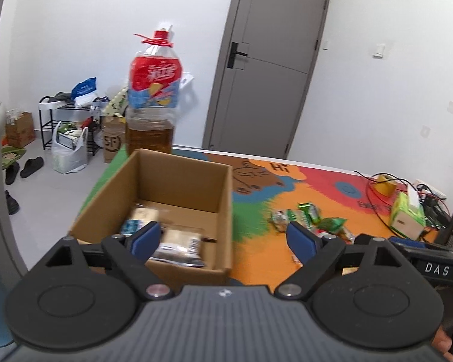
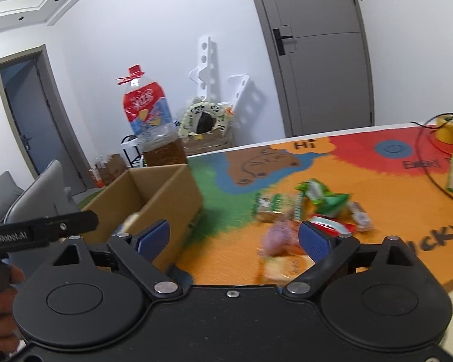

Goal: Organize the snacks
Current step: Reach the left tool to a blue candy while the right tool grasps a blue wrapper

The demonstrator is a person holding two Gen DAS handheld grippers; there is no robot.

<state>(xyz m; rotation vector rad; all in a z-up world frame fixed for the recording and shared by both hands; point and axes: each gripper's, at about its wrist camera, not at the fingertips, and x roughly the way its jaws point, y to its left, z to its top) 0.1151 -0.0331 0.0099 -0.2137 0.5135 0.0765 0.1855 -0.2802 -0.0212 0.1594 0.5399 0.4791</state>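
Right gripper (image 2: 234,239) hangs wide open and empty, low over the tabletop (image 2: 232,250); the snack pile (image 2: 311,214) lies just ahead and a bit right of it, spread sideways; left gripper (image 1: 223,235), open and empty too, sits over the cardboard box (image 1: 178,199), which already holds some snacks; right hand is nearer the pile.

Home room, shoe rack (image 1: 66,126), slippers (image 1: 30,167), grey door (image 1: 268,63), sofa (image 2: 18,202)

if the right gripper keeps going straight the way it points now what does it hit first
Most likely the loose snack packets on the colourful mat, between the open right gripper fingers. The cardboard box sits left of that line. Blur makes depth uncertain.
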